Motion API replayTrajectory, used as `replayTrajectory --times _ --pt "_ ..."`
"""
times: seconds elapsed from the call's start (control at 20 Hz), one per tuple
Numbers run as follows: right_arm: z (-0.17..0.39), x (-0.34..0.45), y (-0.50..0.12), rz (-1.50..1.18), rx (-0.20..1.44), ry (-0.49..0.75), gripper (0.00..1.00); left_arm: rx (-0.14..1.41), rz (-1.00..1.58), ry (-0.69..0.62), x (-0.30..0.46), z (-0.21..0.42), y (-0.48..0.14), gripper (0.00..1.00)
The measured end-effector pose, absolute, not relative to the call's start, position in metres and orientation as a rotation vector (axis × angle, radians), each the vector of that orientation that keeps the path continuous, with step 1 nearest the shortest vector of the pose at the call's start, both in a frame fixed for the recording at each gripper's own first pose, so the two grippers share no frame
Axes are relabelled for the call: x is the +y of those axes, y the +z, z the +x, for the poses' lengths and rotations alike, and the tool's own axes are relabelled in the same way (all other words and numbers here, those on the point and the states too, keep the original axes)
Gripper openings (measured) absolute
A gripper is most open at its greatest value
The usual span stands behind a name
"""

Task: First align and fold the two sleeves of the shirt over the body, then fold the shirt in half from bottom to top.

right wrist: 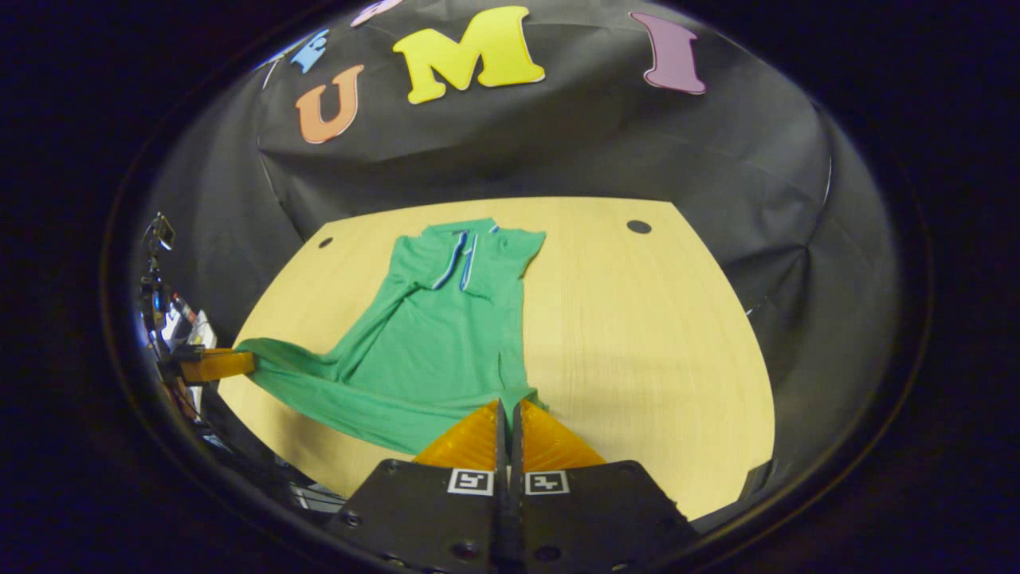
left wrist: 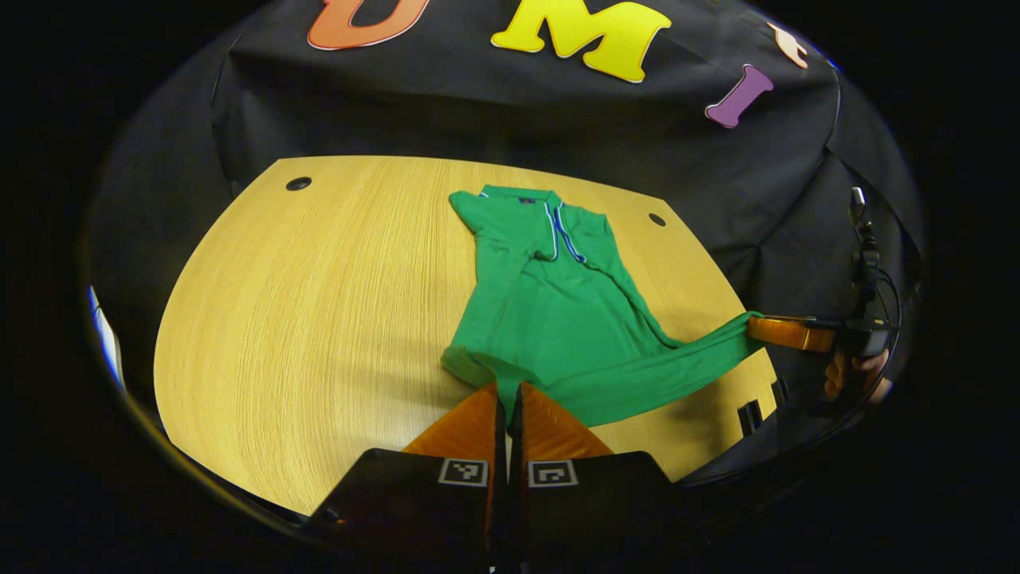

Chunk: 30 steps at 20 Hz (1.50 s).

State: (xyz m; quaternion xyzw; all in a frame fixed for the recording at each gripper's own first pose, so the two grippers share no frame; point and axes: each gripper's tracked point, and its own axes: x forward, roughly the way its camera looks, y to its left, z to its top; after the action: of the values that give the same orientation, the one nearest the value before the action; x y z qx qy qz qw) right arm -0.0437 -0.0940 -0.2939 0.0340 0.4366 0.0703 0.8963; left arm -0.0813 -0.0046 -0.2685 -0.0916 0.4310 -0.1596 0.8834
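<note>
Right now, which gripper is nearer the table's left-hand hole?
Left. The left gripper clamps the shirt on the hole's side; the right gripper clamps it farther across.

Left gripper (left wrist: pixel 507 391) black housing lower centre, two square black-and-white coded markers, wedge-shaped fingers (left wrist: pixel 466 426), right gripper (right wrist: pixel 507 406) alike, black cable at right edge.

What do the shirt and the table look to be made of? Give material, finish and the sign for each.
Shirt: seems a soft knit fabric, matte green; it drapes, creases and stretches where the left gripper and right gripper pinch it. Table: looks like wood or wood-look laminate, light and smooth, with fine straight grain lines and a faint sheen; which of the two can't be told.
</note>
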Motion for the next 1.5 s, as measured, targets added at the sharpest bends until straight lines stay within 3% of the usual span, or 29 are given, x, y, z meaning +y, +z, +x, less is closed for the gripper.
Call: replayTrajectory --times 0.9,1.5 --pt "0.188 -0.089 -0.254 0.12 0.757 0.12 0.0 0.693 -0.236 -0.277 -0.012 0.153 -0.23 0.06" --pt "0.321 -0.063 -0.312 0.106 0.738 0.184 0.0 0.663 -0.236 -0.147 0.003 0.283 -0.305 0.06"
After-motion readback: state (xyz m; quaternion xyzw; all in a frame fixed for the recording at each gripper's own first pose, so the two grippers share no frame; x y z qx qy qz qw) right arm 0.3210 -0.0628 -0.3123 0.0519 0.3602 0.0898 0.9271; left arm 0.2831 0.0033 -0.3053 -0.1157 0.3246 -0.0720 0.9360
